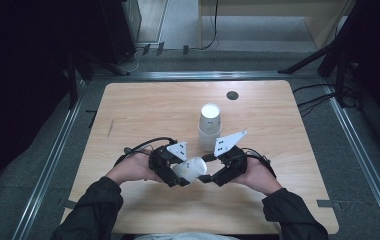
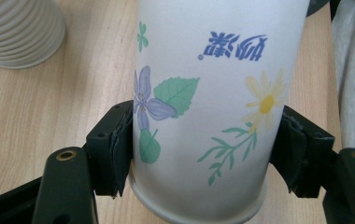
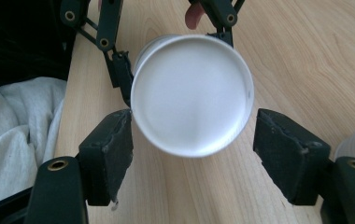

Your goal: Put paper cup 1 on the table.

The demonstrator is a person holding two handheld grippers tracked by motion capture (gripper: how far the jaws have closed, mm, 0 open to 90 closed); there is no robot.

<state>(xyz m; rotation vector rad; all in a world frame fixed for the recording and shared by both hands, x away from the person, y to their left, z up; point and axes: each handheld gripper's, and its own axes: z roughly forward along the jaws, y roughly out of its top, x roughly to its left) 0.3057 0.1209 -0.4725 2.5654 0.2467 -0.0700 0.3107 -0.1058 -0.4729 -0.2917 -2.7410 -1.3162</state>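
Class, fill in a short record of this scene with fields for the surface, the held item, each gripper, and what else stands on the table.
surface: wooden table
held item: paper cup printed with flowers, lying on its side above the table
left gripper: shut on the paper cup's wall
right gripper: open, jaws either side of the cup's base, right pad clear of it
also on table: stack of upturned cups, behind the grippers

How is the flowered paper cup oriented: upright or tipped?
Tipped on its side: the cup lies level between the left tongs, base toward the right tongs.
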